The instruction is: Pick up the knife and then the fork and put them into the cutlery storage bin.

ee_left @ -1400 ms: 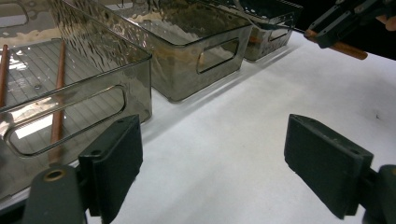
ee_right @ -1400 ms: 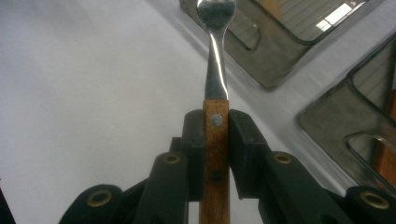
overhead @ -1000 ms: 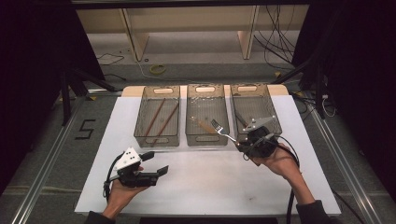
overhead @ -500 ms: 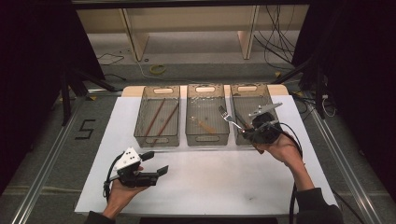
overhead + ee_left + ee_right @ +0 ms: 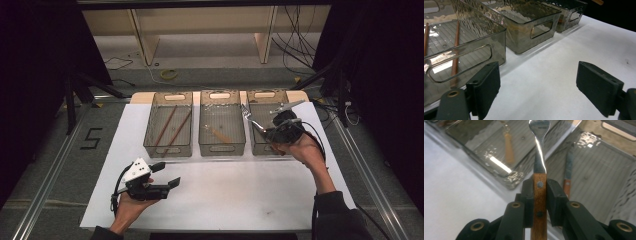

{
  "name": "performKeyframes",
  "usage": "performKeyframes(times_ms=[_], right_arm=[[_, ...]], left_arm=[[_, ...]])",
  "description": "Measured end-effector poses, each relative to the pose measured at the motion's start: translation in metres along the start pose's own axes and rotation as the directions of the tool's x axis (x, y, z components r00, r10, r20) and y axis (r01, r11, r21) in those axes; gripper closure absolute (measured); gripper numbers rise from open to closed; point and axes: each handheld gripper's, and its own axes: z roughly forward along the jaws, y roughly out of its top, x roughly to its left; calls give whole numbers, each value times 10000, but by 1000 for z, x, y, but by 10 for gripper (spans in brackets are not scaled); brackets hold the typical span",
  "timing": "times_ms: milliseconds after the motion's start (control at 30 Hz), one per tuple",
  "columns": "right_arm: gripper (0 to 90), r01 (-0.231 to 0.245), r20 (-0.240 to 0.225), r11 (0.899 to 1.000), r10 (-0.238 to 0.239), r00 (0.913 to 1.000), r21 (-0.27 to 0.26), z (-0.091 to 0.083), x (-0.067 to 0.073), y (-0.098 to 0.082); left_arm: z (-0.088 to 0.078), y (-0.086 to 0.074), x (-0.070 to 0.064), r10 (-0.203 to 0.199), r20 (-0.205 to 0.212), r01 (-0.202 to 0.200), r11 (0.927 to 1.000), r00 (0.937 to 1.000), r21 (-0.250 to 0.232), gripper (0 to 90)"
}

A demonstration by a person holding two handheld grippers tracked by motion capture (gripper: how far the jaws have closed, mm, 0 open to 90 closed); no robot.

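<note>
Fork point(image 5: 539, 157), wooden handle with two rivets, steel neck and head: I hold it clamped by the handle between the pads of my right gripper point(image 5: 539, 195), head pointing away from the jaws. In the high view the right gripper point(image 5: 280, 131) carries the fork point(image 5: 248, 116) above the divide between the middle bin point(image 5: 222, 146) and the right bin point(image 5: 260, 95), clear of both. Right bin: one knife point(image 5: 567, 178) with a wooden handle on its floor. Middle bin: one wooden-handled piece point(image 5: 508, 146), its type I cannot tell. Left bin point(image 5: 168, 150): two brown sticks point(image 5: 172, 128) lying lengthwise. My left gripper point(image 5: 167, 176) rests low over the white table cover point(image 5: 240, 195) in front of the left bin, jaws spread wide with nothing between them.
</note>
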Motion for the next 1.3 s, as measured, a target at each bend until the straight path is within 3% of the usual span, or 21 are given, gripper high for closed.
performKeyframes(times_ms=[1033, 1300], right_arm=[[778, -933, 635, 9955, 920, 9937, 183, 14, -36, 26], [779, -1369, 904, 9894, 1322, 9871, 476, 22, -49, 31]], left_arm=[[0, 0, 0, 4, 21, -4, 10000, 10000, -8, 188], [1, 0, 0, -18, 31, 18, 10000, 10000, -15, 188]])
